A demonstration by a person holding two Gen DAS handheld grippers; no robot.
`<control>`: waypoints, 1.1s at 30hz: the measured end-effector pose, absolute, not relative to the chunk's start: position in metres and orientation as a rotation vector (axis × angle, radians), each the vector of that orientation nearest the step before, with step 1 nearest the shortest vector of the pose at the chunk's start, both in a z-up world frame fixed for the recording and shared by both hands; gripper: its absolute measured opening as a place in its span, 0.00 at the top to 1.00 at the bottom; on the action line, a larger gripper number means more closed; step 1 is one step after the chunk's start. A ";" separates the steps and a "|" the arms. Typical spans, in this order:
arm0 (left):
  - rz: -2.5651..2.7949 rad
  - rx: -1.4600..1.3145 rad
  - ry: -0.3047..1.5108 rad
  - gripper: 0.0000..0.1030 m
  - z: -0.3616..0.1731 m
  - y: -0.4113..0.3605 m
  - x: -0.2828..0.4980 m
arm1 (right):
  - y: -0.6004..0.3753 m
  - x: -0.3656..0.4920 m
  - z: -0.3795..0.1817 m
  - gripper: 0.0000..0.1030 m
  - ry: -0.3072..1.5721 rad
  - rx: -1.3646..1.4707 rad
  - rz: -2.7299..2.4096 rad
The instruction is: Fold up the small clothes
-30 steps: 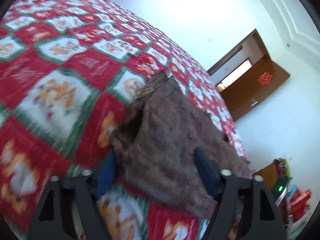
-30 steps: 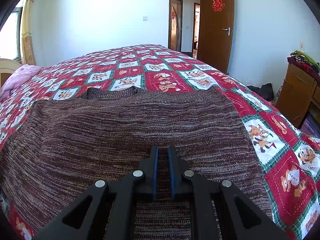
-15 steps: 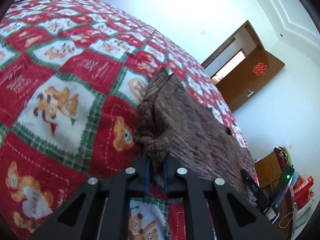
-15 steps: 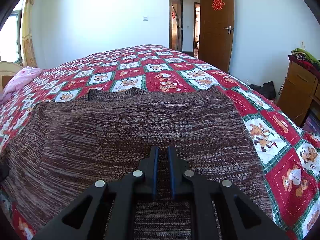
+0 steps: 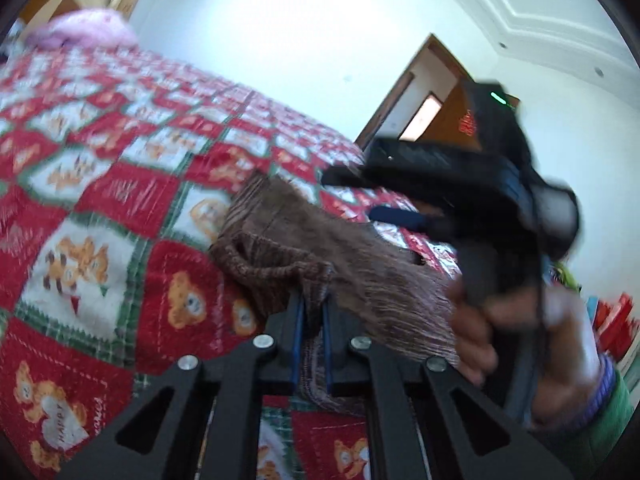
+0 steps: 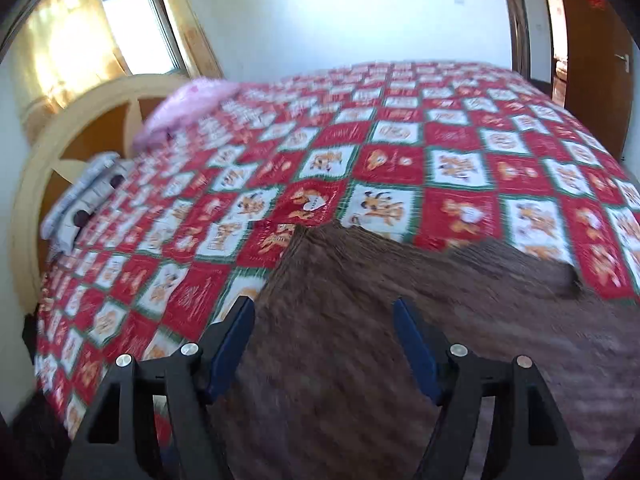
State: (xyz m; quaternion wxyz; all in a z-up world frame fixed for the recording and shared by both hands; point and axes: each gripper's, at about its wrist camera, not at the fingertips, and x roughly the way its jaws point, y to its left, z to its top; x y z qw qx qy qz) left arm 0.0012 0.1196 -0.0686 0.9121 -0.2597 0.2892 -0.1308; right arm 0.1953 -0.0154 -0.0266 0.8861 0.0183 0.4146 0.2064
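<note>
Here, sweater edge pinched between left fingers

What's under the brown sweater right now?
The sweater lies on the red-and-white checked bedspread, which shows all around it. Whatever lies beneath its middle is covered. The left gripper pinches one bunched edge.

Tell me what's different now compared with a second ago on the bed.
The left gripper closed on the brown sweater's edge and bunched it. The right gripper let go, its jaws just opening, and swung toward the headboard side. The sweater stays on the red quilt.
</note>
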 end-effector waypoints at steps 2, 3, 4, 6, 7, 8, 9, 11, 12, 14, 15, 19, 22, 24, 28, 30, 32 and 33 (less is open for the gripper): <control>-0.247 -0.567 0.624 0.92 -0.079 0.128 0.005 | 0.010 0.219 -0.038 0.30 0.928 0.025 0.460; -0.238 -0.568 0.632 0.92 -0.083 0.130 0.006 | 0.016 0.225 -0.044 0.30 0.943 0.022 0.464; -0.232 -0.572 0.641 0.92 -0.085 0.131 0.007 | 0.027 0.233 -0.051 0.30 0.966 0.009 0.464; -0.221 -0.623 0.670 0.90 -0.093 0.137 0.009 | 0.044 0.242 -0.066 0.30 1.018 -0.029 0.452; -0.216 -0.646 0.678 0.84 -0.096 0.139 0.010 | 0.051 0.242 -0.072 0.30 1.033 -0.049 0.457; -0.219 -0.661 0.681 0.84 -0.098 0.141 0.012 | 0.064 0.243 -0.081 0.28 1.043 -0.110 0.443; -0.223 -0.658 0.678 0.84 -0.098 0.140 0.010 | 0.072 0.240 -0.084 0.27 1.032 -0.169 0.420; -0.221 -0.639 0.679 0.83 -0.097 0.137 0.011 | 0.089 0.235 -0.090 0.27 1.000 -0.307 0.388; -0.223 -0.630 0.679 0.81 -0.096 0.135 0.013 | 0.091 0.234 -0.091 0.29 0.982 -0.332 0.384; -0.225 -0.604 0.683 0.78 -0.094 0.131 0.014 | 0.082 0.235 -0.090 0.44 0.977 -0.299 0.378; -0.224 -0.598 0.685 0.78 -0.094 0.131 0.016 | 0.077 0.237 -0.088 0.64 0.970 -0.298 0.357; -0.244 -0.556 0.686 0.89 -0.088 0.124 0.017 | 0.044 0.243 -0.079 0.83 0.993 -0.112 0.392; -0.272 -0.494 0.653 0.91 -0.077 0.117 0.013 | 0.022 0.246 -0.072 0.84 0.993 0.052 0.439; -0.301 -0.459 0.619 0.91 -0.066 0.111 0.009 | 0.008 0.244 -0.064 0.85 0.975 0.125 0.456; -0.346 -0.413 0.584 0.91 -0.051 0.097 0.006 | -0.022 0.235 -0.045 0.85 0.938 0.192 0.477; -0.375 -0.394 0.570 0.91 -0.044 0.088 0.004 | -0.038 0.232 -0.037 0.85 0.926 0.209 0.473; -0.404 -0.360 0.547 0.91 -0.037 0.077 0.003 | -0.057 0.231 -0.030 0.85 0.918 0.231 0.468; -0.421 -0.347 0.540 0.91 -0.033 0.071 0.002 | -0.067 0.230 -0.026 0.85 0.916 0.250 0.470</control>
